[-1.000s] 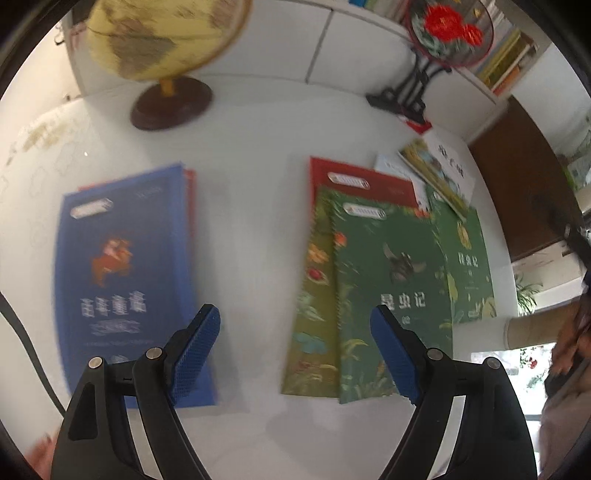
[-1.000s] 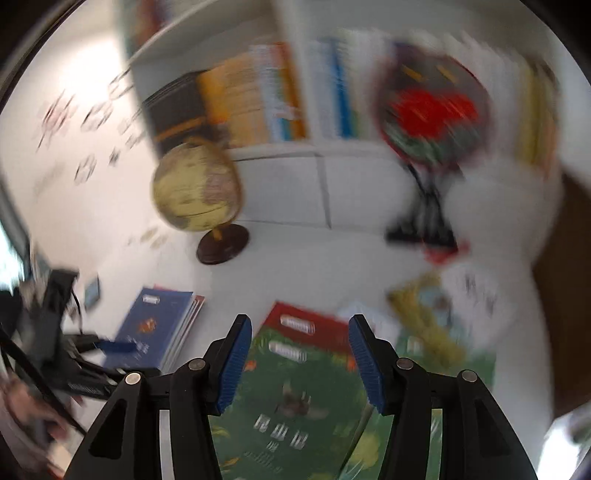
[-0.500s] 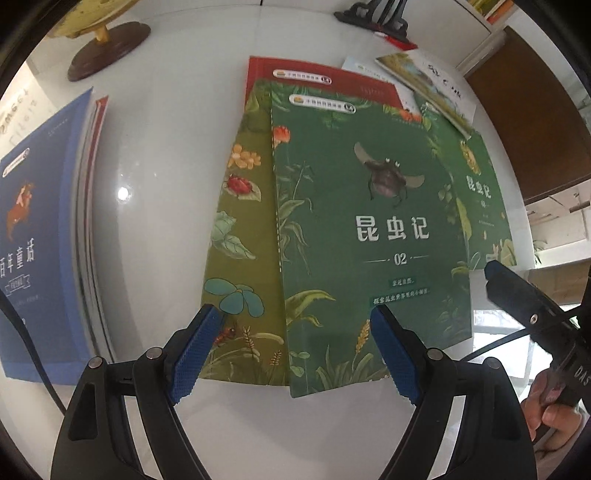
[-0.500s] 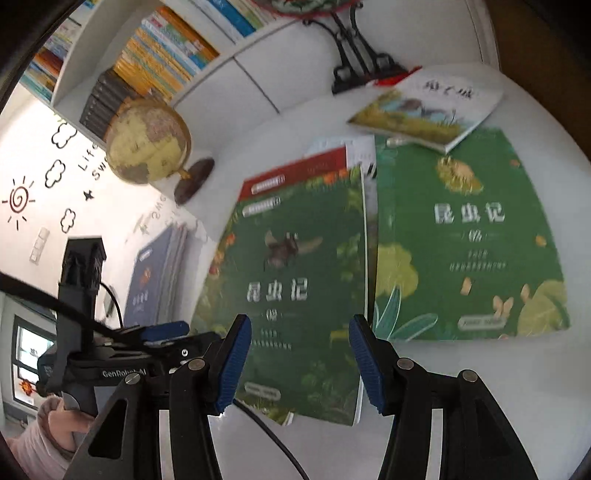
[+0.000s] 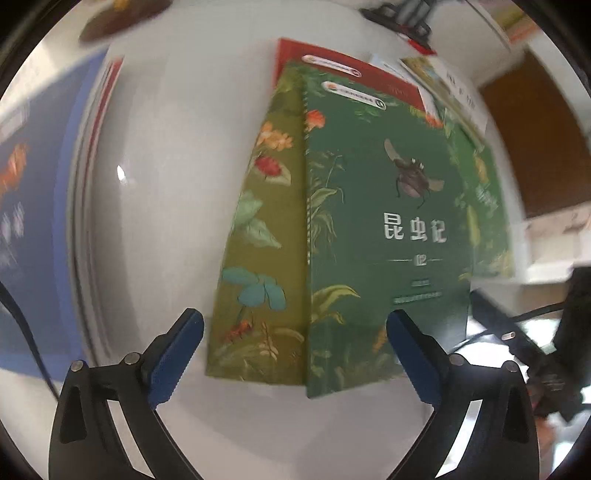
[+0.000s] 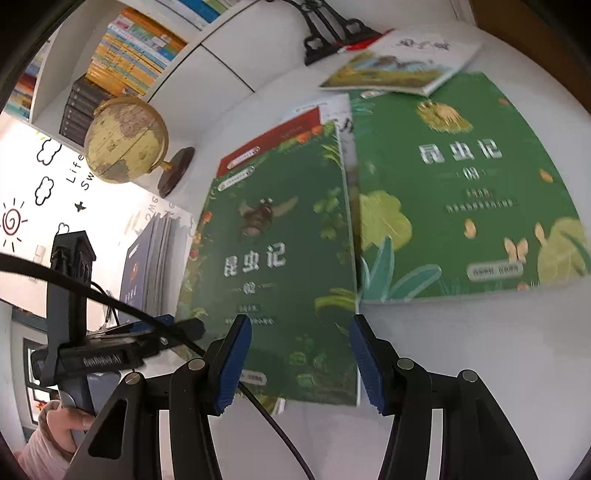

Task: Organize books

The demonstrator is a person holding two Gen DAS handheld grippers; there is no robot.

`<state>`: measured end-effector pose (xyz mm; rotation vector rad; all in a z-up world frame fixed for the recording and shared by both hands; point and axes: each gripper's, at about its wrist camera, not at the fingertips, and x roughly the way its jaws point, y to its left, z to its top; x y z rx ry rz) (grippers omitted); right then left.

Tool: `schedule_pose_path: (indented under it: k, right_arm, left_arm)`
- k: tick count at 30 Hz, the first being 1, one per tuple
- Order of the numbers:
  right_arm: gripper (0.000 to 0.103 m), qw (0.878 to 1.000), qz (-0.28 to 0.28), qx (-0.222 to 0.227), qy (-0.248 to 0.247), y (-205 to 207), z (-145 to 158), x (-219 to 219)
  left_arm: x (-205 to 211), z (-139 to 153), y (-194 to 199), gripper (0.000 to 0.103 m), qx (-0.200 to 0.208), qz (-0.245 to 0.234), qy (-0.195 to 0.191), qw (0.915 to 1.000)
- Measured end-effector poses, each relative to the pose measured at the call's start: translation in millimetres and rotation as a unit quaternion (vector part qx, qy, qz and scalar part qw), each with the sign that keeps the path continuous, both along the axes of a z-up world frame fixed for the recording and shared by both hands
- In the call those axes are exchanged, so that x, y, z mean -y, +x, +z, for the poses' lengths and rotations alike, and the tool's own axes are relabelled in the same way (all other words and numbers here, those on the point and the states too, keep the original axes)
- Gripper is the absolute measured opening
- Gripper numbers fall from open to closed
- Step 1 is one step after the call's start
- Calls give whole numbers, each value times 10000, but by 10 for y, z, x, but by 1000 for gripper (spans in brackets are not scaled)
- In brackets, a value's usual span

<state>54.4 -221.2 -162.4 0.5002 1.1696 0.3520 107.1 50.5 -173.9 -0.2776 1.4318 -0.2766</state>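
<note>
A dark green book with a beetle on its cover (image 5: 388, 221) (image 6: 277, 258) lies on top of an olive-green book (image 5: 258, 240) and a red book (image 5: 332, 62) on the white table. My left gripper (image 5: 295, 354) hovers over their near edge. Its jaws are opening and the pads touch nothing. My right gripper (image 6: 301, 363) hangs open above the beetle book's near edge. Beside that book lies a brighter green book (image 6: 461, 184), and a small picture book (image 6: 399, 62) rests across its far end. A blue book (image 5: 29, 221) tops a stack at the left.
A globe (image 6: 125, 140) on a dark foot and a black stand (image 6: 325, 29) sit at the back of the table (image 5: 166, 166), under shelves full of books (image 6: 136, 48). A cable (image 6: 258, 398) runs under the right gripper. A hand (image 6: 55, 424) holds the left gripper (image 6: 92, 350).
Both grippers have come down close over the green books. The left jaws stand wider apart. The right wrist has rolled and now looks down at the table instead of the shelves.
</note>
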Motion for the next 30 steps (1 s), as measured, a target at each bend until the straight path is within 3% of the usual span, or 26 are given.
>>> schedule_pose_path:
  k: [4,6,10,12,15,20,25,29,30]
  right_arm:
    - [54,9997,-134,-182,65,-61,-87,99]
    - [54,9995,-222,-169,168,-94,-112,148]
    - [54,9992,-282,-135,244,-108,-122,187]
    - [54,9982,-295,-120,512,-106,-158,212]
    - [55,9947,-392,-105,948,-125,-213,228]
    - [57,9903,-431,-190,1307,-181,-241,260]
    - [57,9914,38,-359,1255,-296,-202,141]
    - [35,9802,284,-233,1944,-468,-221,149]
    - [34,9745,343,-196,2209,-491,-228,155]
  left_arm:
    - [-127,146,-69,84,429,213,-284,9984]
    - [-137,209,-87,82,556,236,-409,9973]
    - [-49,152,-57,82,393,175,-717,9965]
    - [9,120,-70,82,435,145,-712,9964]
    - [87,92,-75,66,313,61,-1088,9936]
    - [130,112,-210,66,302,-2,-868,9958]
    - [45,127,-410,66,299,1,-622,9976]
    - [-144,-26,-519,64,104,283,-601,9977]
    - [-167,-20,-533,61,108,311,-612,9976]
